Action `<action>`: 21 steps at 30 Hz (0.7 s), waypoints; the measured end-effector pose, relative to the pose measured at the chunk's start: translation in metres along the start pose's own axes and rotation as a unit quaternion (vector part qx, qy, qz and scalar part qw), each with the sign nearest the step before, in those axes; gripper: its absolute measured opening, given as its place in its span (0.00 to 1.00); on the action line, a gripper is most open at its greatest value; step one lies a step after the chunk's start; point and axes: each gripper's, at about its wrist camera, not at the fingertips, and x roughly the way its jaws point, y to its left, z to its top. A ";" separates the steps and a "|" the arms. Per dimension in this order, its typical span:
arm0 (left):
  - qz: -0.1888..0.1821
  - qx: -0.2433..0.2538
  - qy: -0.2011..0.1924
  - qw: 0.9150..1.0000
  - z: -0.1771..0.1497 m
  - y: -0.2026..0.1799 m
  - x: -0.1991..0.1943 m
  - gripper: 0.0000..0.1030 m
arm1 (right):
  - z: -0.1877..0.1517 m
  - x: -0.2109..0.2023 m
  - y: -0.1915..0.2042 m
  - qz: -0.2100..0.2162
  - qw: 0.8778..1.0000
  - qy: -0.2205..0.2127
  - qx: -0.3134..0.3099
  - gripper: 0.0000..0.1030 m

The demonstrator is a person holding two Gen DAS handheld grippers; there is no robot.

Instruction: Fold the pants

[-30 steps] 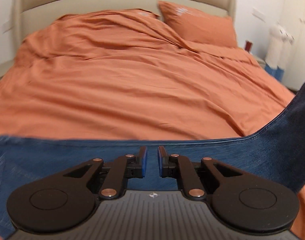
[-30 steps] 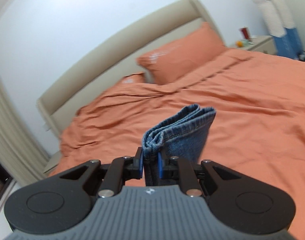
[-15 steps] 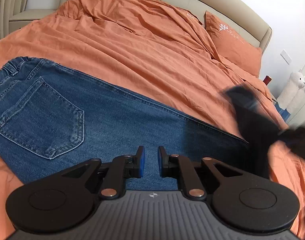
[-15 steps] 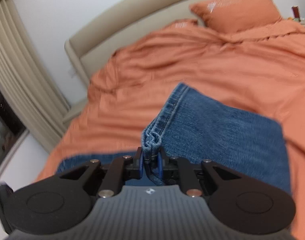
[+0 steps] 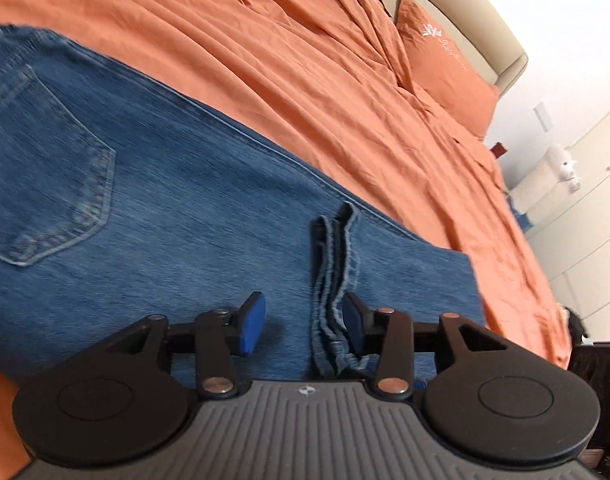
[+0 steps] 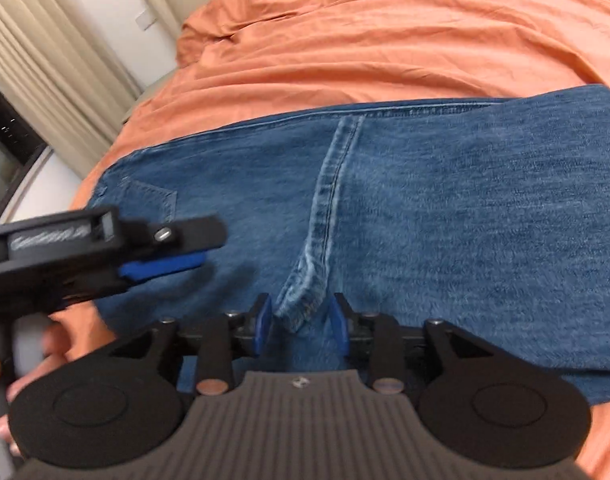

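**Operator A:** Orange bedding [image 5: 345, 80] covers the bed ahead of both grippers; a beige headboard [image 5: 465, 20] and an orange pillow [image 5: 445, 64] lie beyond it. Confirm garment position.

**Operator B:** Pants [image 5: 165, 208], blue denim, lie flat on the bedding directly under and ahead of both grippers. The leg section is folded over onto the upper section. The stacked hem edges [image 5: 333, 264] run forward from the left gripper; a back pocket [image 5: 45, 184] lies ahead and to its left.

**Operator A:** Left gripper status?

**Operator B:** Left gripper [image 5: 303, 322]: jaws have just been opening and stand apart. The hem edges lie in the gap, close against the right-hand finger; the left-hand pad [image 5: 252, 322] is clear of the fabric. No grip on the denim.

**Operator A:** Right gripper status?

**Operator B:** Right gripper [image 6: 303, 326]: jaws have just been opening. The hem corner [image 6: 301, 304] sits between the blue pads with a gap showing on each side. The pads do not press it.

**Operator A:** Relative position of the two units?

**Operator B:** In the right wrist view, the left gripper enters from the left, just above the denim, near the hem. A hand [image 6: 53, 344] holds its handle. Pale curtains [image 6: 45, 60] hang beyond the bed's left edge.
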 end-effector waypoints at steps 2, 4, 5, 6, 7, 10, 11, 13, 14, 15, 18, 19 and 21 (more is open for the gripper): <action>-0.013 -0.007 0.004 1.000 0.005 0.000 0.010 0.49 | 0.006 -0.015 -0.007 0.000 1.000 -0.005 0.000 0.35; -0.016 -0.003 0.006 1.000 0.012 -0.005 0.024 0.49 | 0.010 -0.033 -0.018 -0.020 1.000 -0.021 -0.010 0.39; -0.015 0.003 0.008 1.000 0.015 -0.008 0.032 0.49 | 0.011 -0.043 -0.025 -0.032 0.999 -0.029 -0.019 0.40; -0.013 0.009 0.008 1.000 0.018 -0.012 0.039 0.52 | 0.014 -0.051 -0.031 -0.047 0.998 -0.036 -0.030 0.42; -0.011 0.012 0.008 1.000 0.021 -0.015 0.048 0.53 | 0.016 -0.058 -0.037 -0.065 0.996 -0.044 -0.042 0.42; -0.017 0.008 0.011 1.000 0.026 -0.017 0.070 0.56 | 0.020 -0.073 -0.059 -0.111 0.989 -0.075 -0.057 0.43; -0.019 0.006 0.011 1.000 0.027 -0.017 0.077 0.56 | 0.020 -0.076 -0.067 -0.118 0.988 -0.084 -0.052 0.43; -0.022 0.005 0.006 1.000 0.030 -0.014 0.087 0.56 | 0.020 -0.078 -0.083 -0.120 0.987 -0.096 -0.039 0.43; -0.023 0.003 0.004 1.000 0.031 -0.013 0.091 0.56 | 0.019 -0.078 -0.091 -0.119 0.988 -0.096 -0.037 0.43; -0.029 -0.002 0.003 1.000 0.032 -0.010 0.094 0.55 | 0.019 -0.077 -0.097 -0.119 0.988 -0.095 -0.037 0.43; -0.048 -0.011 -0.003 0.999 0.032 -0.005 0.102 0.34 | 0.024 -0.069 -0.111 -0.117 0.988 -0.094 -0.031 0.43; -0.049 -0.008 -0.002 0.999 0.031 -0.007 0.105 0.28 | 0.026 -0.070 -0.115 -0.116 0.988 -0.097 -0.026 0.43; -0.043 0.009 -0.011 0.999 0.031 -0.011 0.103 0.14 | 0.030 -0.072 -0.124 -0.116 0.988 -0.101 -0.017 0.43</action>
